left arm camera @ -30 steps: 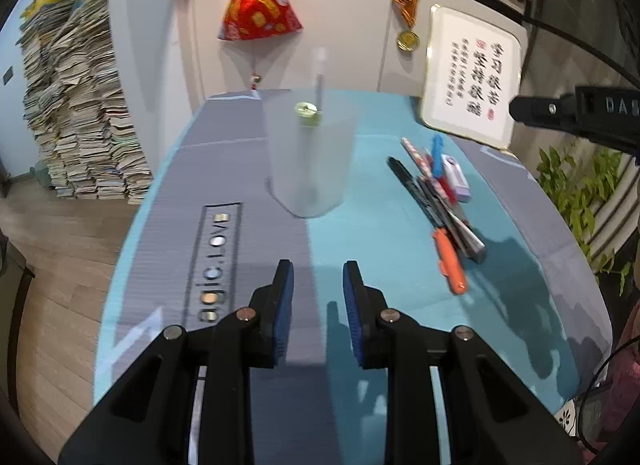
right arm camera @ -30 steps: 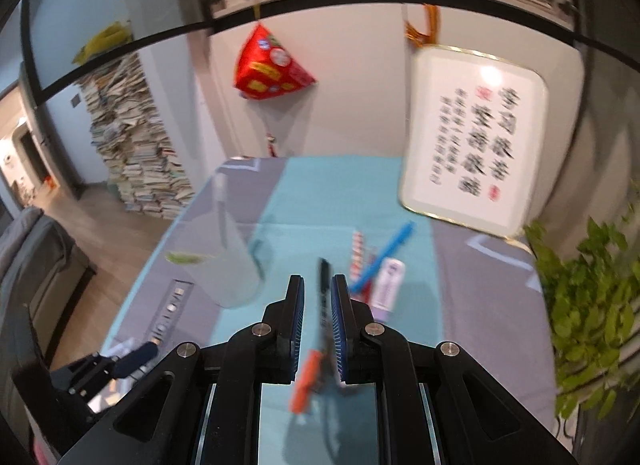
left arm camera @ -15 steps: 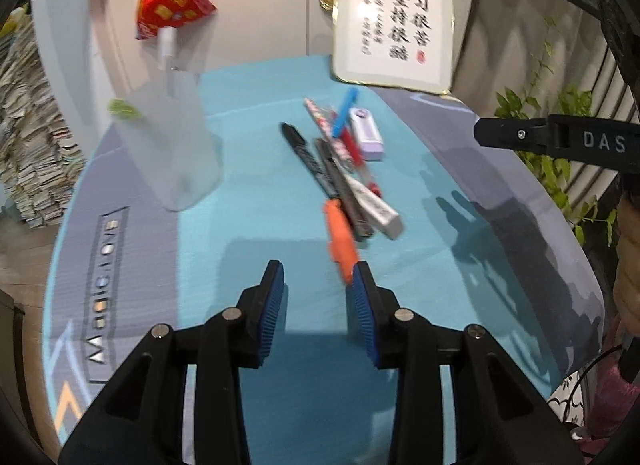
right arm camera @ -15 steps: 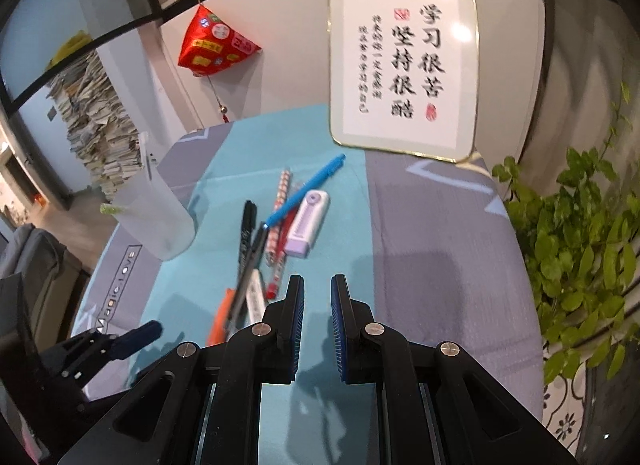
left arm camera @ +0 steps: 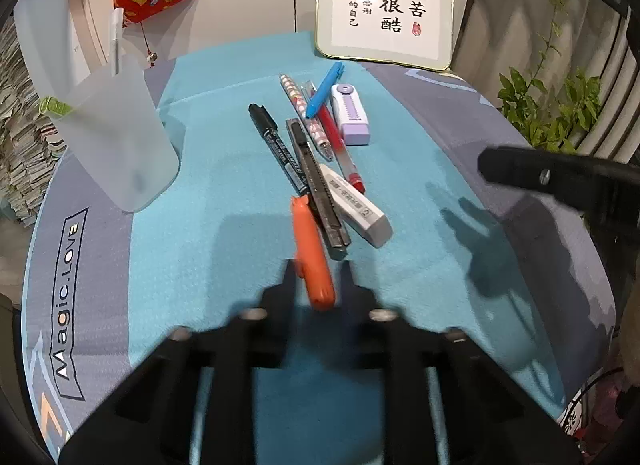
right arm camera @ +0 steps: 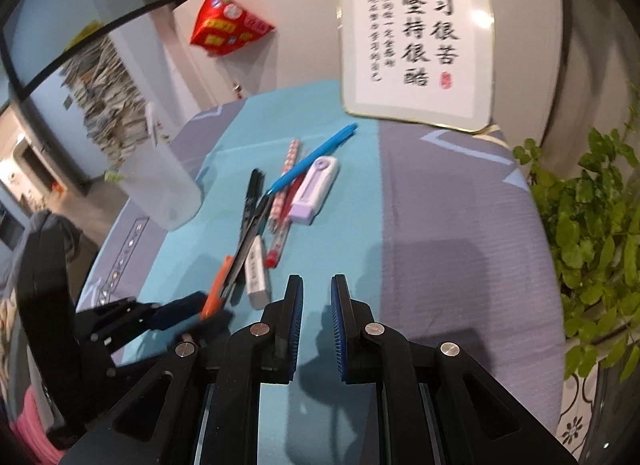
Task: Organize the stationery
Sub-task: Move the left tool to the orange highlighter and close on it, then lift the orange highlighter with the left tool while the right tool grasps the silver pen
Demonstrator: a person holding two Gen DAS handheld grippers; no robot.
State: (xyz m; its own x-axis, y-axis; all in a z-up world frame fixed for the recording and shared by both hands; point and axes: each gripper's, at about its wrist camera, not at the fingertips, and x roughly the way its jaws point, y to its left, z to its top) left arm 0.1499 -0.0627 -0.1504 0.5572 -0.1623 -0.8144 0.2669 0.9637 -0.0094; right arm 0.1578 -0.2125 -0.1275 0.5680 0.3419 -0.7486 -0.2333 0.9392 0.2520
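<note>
Your left gripper [left arm camera: 319,265] sits low over the teal mat [left arm camera: 224,249] with its jaws spread on either side of the near end of the orange pen [left arm camera: 312,255]; the fingers are blurred, and you cannot tell whether the pads touch the pen yet. Take the orange pen as your landmark. Just to its right, touching it along the far half, lies the grey utility knife [left arm camera: 318,189], and the black marker [left arm camera: 278,147] runs from the pen's far tip away toward the wall. Right of the knife rests the white eraser [left arm camera: 356,205], then the red gel pen [left arm camera: 340,145]. Farther back sit the patterned pen [left arm camera: 304,113], the blue pen [left arm camera: 324,91] lying across it, and the lilac correction tape [left arm camera: 350,115]. Well left of the orange pen stands the frosted plastic cup [left arm camera: 118,141], upright, with a white pen [left arm camera: 116,41] sticking out of it.

Your right gripper [right arm camera: 316,297] hangs released, jaws a little apart and holding nothing, to the right of the orange pen [right arm camera: 216,289] where the teal and grey parts of the mat meet.
</note>
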